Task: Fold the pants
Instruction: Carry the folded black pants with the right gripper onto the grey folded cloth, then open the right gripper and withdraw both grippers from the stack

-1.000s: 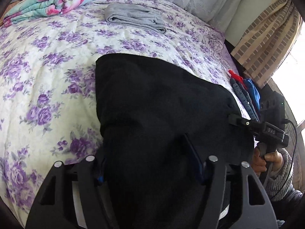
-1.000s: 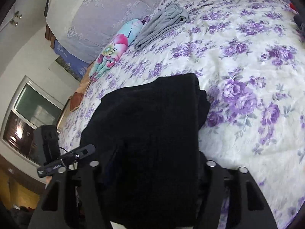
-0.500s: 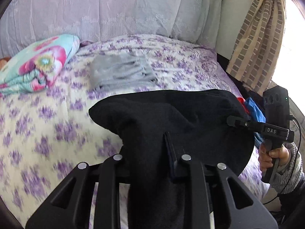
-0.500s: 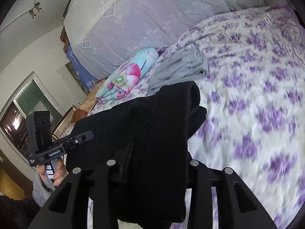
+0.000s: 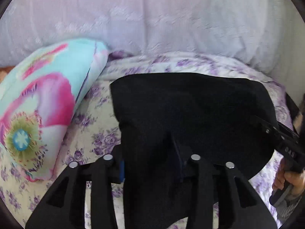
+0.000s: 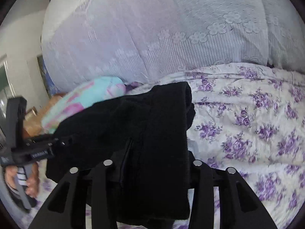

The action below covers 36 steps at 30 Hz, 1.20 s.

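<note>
Purple-flowered bedding (image 5: 99,126) lies under the black pants (image 5: 190,110), already a thick folded bundle carried near the far floral pillow (image 5: 38,103), left gripper (image 5: 150,164) and right gripper (image 6: 152,164) clamping it, jaws easing apart; setting down remains.

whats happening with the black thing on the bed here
A person holds a pair of tongs in each hand and carries folded black pants between them above a purple-flowered bed. The left tongs and the right tongs each have the cloth between their jaws, which are opening. A bright flowered pillow lies to one side near the headboard.
</note>
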Available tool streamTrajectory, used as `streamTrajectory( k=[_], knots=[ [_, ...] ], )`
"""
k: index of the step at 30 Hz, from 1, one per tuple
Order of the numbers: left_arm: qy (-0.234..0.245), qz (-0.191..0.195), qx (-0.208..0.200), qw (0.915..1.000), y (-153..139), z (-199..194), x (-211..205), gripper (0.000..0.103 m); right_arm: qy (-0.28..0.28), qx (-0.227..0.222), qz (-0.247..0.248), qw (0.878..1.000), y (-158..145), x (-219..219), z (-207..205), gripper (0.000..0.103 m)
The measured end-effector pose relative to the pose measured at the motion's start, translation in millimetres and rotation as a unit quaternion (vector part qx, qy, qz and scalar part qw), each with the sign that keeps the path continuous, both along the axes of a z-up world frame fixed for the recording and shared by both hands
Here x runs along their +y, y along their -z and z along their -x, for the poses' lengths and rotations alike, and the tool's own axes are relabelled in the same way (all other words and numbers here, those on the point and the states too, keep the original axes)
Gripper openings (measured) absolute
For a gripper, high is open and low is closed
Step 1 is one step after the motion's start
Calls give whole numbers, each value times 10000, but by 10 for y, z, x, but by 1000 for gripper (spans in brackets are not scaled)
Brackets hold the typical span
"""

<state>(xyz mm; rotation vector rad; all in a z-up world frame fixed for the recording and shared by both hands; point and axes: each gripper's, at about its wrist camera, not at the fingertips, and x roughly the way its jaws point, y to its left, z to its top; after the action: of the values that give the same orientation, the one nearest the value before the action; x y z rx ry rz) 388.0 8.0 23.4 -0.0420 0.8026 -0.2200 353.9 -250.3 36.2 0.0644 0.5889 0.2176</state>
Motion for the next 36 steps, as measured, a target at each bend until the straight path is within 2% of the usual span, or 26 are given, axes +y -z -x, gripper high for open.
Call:
streamTrajectory(
  k=[1, 2, 3, 4, 5, 7, 9, 10, 11, 12, 13, 14, 15, 17, 19, 20, 21, 23, 26, 29, 33, 36],
  knots=[
    [-239, -143, 220, 9994, 236, -108, 35, 46, 152, 88, 327, 9993, 202, 43, -108, 52],
    [-255, -54, 271, 9993, 403, -147, 93, 54, 237, 89, 371, 9990, 386, 32, -154, 54],
    [-304, 111, 130, 9994, 469, -97, 160, 59, 282, -81, 84, 9995, 479, -40, -128, 67],
    [-392, 142, 9, 9991, 466, -37, 201, 70, 384, -165, -214, 9989, 525, -134, -94, 73],
    [-394, 143, -53, 9991, 444, 17, 239, 72, 478, -178, -370, 9980, 539, -203, -67, 76],
    [-423, 105, -212, 9988, 338, 135, 285, 71, 615, -339, -347, 9969, 460, -245, 51, 76],
    [-493, 16, -484, 9976, 186, 309, 316, 71, 806, -916, -336, 9920, 278, -265, 334, 76],
    [-485, 9, -553, 9973, 122, 390, 312, 73, 817, -1118, -339, 9898, 208, -257, 464, 76],
    [-504, -80, -478, 9975, 119, 426, 286, 82, 822, -1122, -248, 9900, 195, -225, 531, 76],
    [-497, -289, -261, 9980, 158, 427, 214, 86, 820, -791, -32, 9935, 256, -164, 488, 77],
    [-410, -599, 43, 9973, 253, 384, 112, 87, 807, -150, 270, 9963, 404, -98, 376, 77],
    [-369, -915, 243, 9948, 355, 395, 31, 87, 818, 411, 340, 9952, 577, -92, 276, 77],
    [-426, -1118, 237, 9925, 420, 468, -16, 87, 926, 478, 15, 9946, 615, -172, 318, 77],
    [-556, -1198, -95, 9912, 362, 782, -69, 81, 1230, 318, -679, 9896, 450, -307, 577, 76],
    [-342, -1094, -365, 9927, 232, 1192, -109, 81, 1227, -244, -1061, 9864, 174, -326, 1040, 79],
    [-347, -1043, -599, 9921, 153, 1424, -127, 82, 1223, -473, -1099, 9853, 73, -291, 1300, 88],
    [-354, -1015, -826, 9908, 93, 1635, -147, 84, 1212, -645, -1075, 9847, -3, -232, 1551, 97],
    [-357, -970, -1240, 9869, -24, 2074, -199, 95, 1043, -926, -942, 9857, -88, -68, 2015, 99],
    [-375, -865, -1756, 9799, -162, 2638, -251, 98, 739, -1267, -348, 9886, -88, 239, 2620, 99],
    [-350, -783, -1954, 9770, -271, 2931, -297, 98, 998, -1584, 223, 9821, -37, 437, 3081, 99],
    [-213, -636, -1910, 9793, -439, 2958, -346, 98, 1364, -1761, 594, 9731, -210, 468, 3188, 99],
    [-365, -794, -2072, 9744, -631, 2891, -383, 98, 1712, -1586, 425, 9715, -415, 361, 3011, 99]
  ],
)
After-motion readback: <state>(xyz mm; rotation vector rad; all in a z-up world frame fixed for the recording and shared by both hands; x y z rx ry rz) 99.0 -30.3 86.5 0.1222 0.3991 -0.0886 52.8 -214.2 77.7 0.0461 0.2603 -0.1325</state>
